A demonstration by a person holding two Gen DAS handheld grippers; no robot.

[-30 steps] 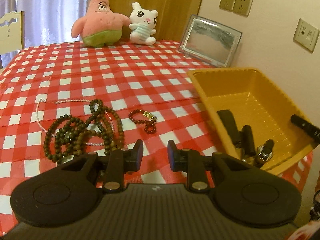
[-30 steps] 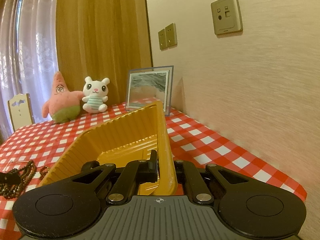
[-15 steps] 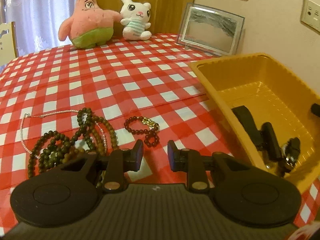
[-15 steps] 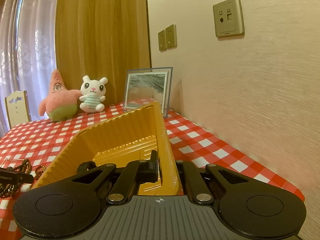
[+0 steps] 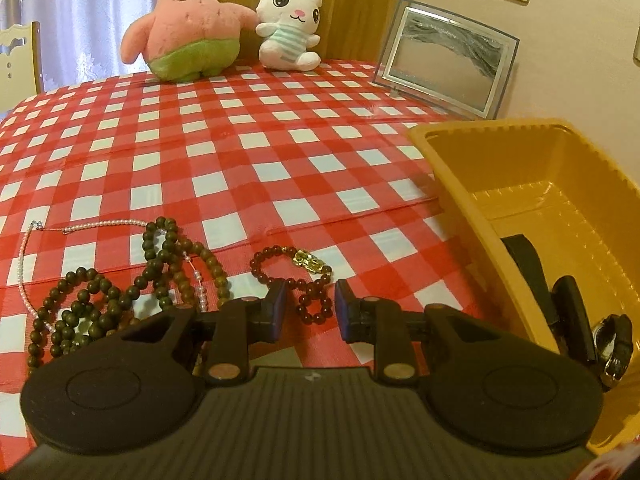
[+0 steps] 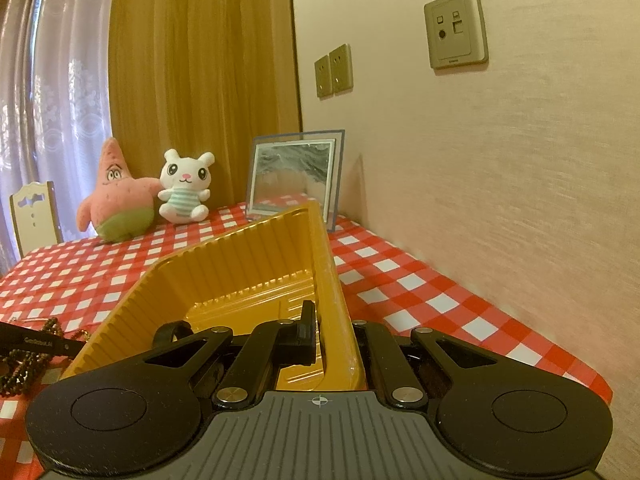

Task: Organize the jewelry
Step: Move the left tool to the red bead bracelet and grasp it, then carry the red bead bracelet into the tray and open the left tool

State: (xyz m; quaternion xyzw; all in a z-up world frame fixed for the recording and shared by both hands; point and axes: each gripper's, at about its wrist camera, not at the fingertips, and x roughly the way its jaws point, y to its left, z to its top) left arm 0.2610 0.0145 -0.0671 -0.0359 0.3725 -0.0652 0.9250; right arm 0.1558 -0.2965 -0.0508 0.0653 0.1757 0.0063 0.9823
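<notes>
L gripper point(image 5: 308, 310) low over the worktop point(image 5: 240, 152), jaws apart w/ the dark red bracelet point(image 5: 298, 280) lying between them, not gripped. Green beads point(image 5: 120, 288) just left. R gripper point(image 6: 332, 336) jaws pinch the yellow tray point(image 6: 240, 280) right wall; watch point(image 5: 560, 312) inside.

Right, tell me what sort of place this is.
Most likely a home dining room: a table under a red-and-white checked tablecloth, plush toys and a picture frame at its far edge, a dining chair by a lace curtain, and wall sockets.
</notes>
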